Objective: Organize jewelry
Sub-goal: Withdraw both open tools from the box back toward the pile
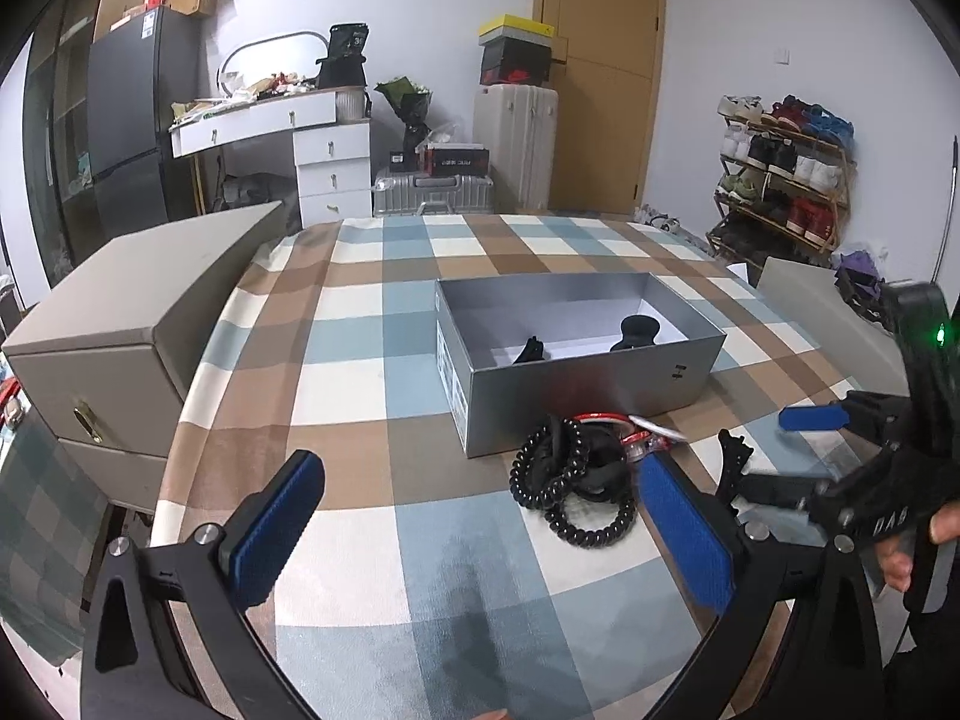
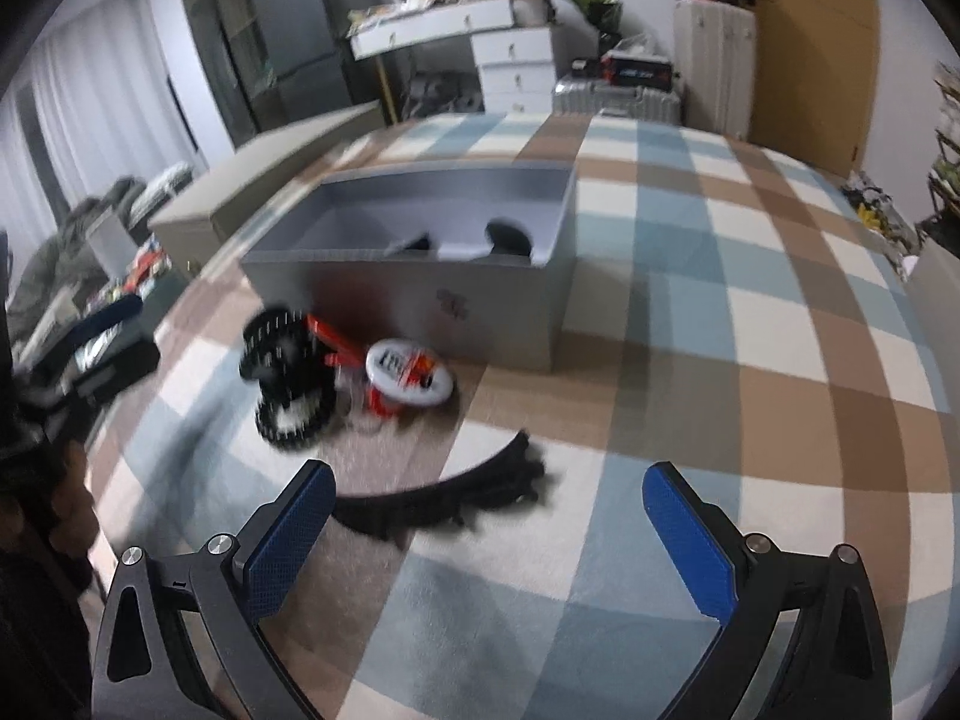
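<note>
An open grey box [image 1: 576,384] stands on the checked cloth, with two black items inside [image 1: 636,330]. In front of it lies a pile of black coiled hair ties [image 1: 570,480] and a red and white piece [image 1: 645,435]. My left gripper [image 1: 480,516] is open and empty, just left of the pile. The right wrist view shows the box [image 2: 420,294], the coils [image 2: 288,384], a white and red disc [image 2: 408,372] and a black toothed headband [image 2: 456,492]. My right gripper [image 2: 489,516] is open and empty, just above the headband. It also shows in the left wrist view [image 1: 810,420].
A beige drawer cabinet [image 1: 120,324] stands at the table's left edge. A grey lid [image 1: 822,306] lies at the far right. Beyond the table are a dresser, suitcases and a shoe rack [image 1: 780,168]. The checked cloth [image 1: 360,360] covers the table.
</note>
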`<control>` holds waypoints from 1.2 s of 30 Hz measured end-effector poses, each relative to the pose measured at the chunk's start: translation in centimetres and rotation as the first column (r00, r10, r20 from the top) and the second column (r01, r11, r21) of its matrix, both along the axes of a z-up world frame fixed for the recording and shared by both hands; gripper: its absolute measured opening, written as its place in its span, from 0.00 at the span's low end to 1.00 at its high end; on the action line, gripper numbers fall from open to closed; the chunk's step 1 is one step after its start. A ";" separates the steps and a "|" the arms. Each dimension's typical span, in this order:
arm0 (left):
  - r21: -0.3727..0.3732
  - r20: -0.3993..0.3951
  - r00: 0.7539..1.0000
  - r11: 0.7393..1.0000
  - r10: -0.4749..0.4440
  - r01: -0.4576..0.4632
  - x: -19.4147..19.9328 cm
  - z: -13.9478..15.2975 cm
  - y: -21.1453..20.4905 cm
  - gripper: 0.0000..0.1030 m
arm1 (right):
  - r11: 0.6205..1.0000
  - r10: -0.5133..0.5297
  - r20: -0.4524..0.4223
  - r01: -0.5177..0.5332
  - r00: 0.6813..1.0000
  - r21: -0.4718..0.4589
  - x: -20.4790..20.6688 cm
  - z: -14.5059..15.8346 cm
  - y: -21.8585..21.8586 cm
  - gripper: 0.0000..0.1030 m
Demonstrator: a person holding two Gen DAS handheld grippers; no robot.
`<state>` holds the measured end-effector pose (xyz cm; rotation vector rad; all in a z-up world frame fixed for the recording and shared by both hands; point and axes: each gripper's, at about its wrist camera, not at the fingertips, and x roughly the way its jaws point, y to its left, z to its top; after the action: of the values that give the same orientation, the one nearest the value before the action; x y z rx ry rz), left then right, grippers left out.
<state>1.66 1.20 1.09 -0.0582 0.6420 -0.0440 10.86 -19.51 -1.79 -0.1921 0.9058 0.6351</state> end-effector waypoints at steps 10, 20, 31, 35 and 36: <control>0.007 -0.027 1.000 1.000 -0.012 0.012 0.0 -0.7 -0.2 0.99 | 0.991 0.075 -0.002 -0.075 0.997 -0.110 -0.9 -2.0 1.8 1.00; 0.009 -0.043 0.999 1.000 -0.028 0.029 0.2 -1.0 -0.4 0.99 | 0.988 0.072 0.030 -0.068 0.997 -0.136 -1.0 -2.3 2.4 1.00; 0.006 -0.057 0.998 0.999 -0.031 0.031 0.3 -1.2 -0.4 0.99 | 0.991 0.054 0.050 -0.047 0.997 -0.123 -0.9 -2.3 3.1 1.00; 0.005 -0.061 0.998 0.999 -0.032 0.033 0.3 -1.2 -0.6 0.99 | 0.991 0.053 0.051 -0.046 0.997 -0.122 -0.9 -2.3 3.2 1.00; 0.006 -0.060 0.998 0.999 -0.034 0.035 0.3 -1.2 -0.6 0.99 | 0.991 0.054 0.051 -0.047 0.997 -0.122 -0.9 -2.3 3.2 1.00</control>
<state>1.95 0.63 -0.13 -0.0418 0.7029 -0.0735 10.00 -16.35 -4.06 -0.3402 0.8903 0.6198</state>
